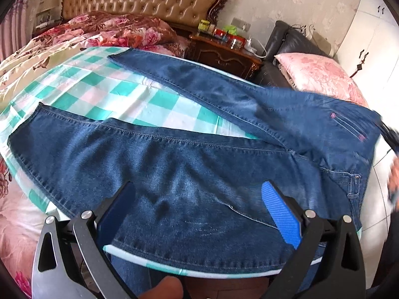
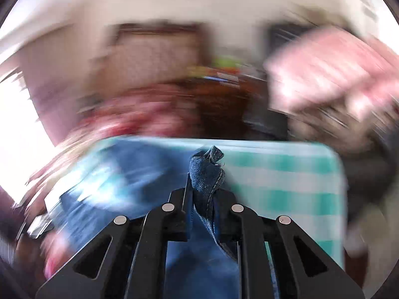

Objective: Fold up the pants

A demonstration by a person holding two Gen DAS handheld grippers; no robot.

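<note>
One pair of blue jeans [image 1: 199, 164] lies spread on a green-checked board [image 1: 104, 87] beside a bed, its two legs splayed apart. The right gripper [image 2: 203, 186] has clamped a bunched edge of denim between its pads near the waistband; the left gripper [image 1: 197, 214] hovers over the nearer leg, jaws wide apart and holding nothing. The pinch looks thin, so a fast lift could pull the cloth free, or drag the whole garment off the board. Two grippers, one pink pillow [image 1: 321, 77] and one nightstand [image 1: 222, 54] are visible.
</note>
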